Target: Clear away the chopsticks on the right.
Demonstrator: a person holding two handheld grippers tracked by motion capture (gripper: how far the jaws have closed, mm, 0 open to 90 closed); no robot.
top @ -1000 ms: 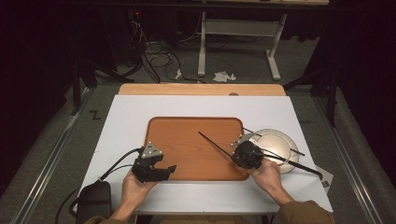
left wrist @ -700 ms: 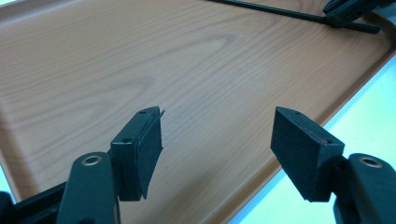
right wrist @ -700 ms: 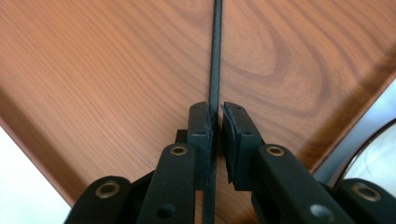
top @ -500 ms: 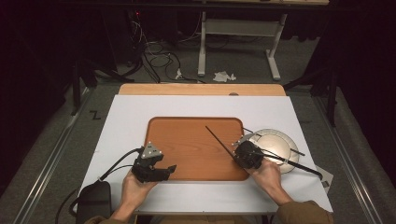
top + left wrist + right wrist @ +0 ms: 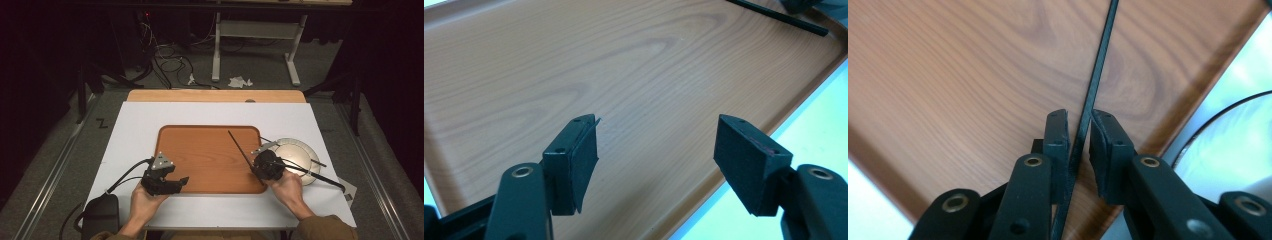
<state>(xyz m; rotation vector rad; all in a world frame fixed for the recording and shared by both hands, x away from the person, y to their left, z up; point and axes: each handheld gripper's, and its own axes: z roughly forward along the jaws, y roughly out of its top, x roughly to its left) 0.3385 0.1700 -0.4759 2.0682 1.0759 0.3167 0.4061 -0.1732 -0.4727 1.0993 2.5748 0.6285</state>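
Since the earlier frames the black chopstick (image 5: pixel 240 149) has turned: its far tip now lies closer to the back rim of the wooden tray (image 5: pixel 200 150) and the stick points more steeply away from the person. Both hands are at nearly the same places as before. The jaws of the right gripper (image 5: pixel 261 165) have just been opening, and the chopstick is between them.

In the right gripper view the chopstick (image 5: pixel 1095 85) runs up between the two pads. There is a thin gap on each side, and the stick seems to lean against the right pad, but I cannot tell if it is really pressed. The right gripper (image 5: pixel 1079 127) is over the right front corner of the tray (image 5: pixel 948 75), beside the white plate (image 5: pixel 1238 145).

In the high view a second chopstick (image 5: pixel 312 173) lies across the plate (image 5: pixel 300 150), which stands on the white table (image 5: pixel 140 125) touching or just beside the right edge of the tray.

The left gripper (image 5: pixel 181 181) is at the left front part of the tray. In the left gripper view its fingers (image 5: pixel 579 160) are spread wide with nothing between them, low over the tray (image 5: pixel 574 60), and the chopstick (image 5: pixel 779 17) is seen far off at the top.
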